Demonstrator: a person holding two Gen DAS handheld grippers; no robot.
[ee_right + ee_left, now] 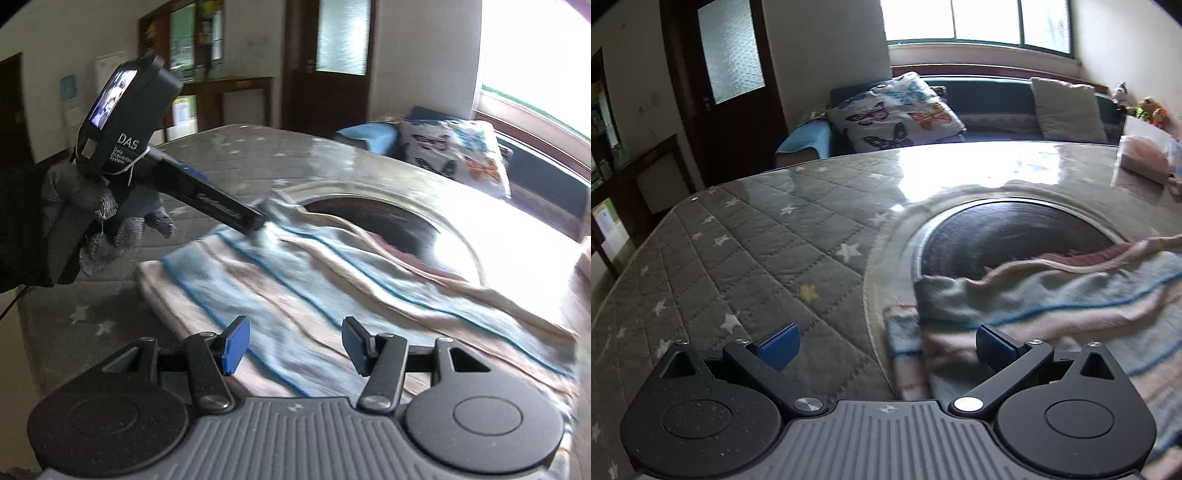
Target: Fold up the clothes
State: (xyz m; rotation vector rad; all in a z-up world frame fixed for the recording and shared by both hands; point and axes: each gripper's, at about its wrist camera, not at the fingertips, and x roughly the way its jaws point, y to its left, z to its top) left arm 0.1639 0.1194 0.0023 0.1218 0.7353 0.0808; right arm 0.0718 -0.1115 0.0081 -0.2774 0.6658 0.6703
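A striped cloth [1052,306] [332,280] in pale blue, pink and beige lies rumpled on the table, partly over a dark round inset [1008,236]. In the left wrist view my left gripper [886,347] is open, with the cloth's left edge between and beyond its blue pads [779,345]. From the right wrist view the left gripper [258,221] is held by a gloved hand [92,221], its tip at the cloth's far corner. My right gripper [295,345] is open just above the cloth's near edge, holding nothing.
The table [738,240] has a grey quilted star cover under a glossy top. A pink packet [1145,158] sits at its far right. Behind stand a sofa with a butterfly cushion [897,110], a dark door [727,74] and a window.
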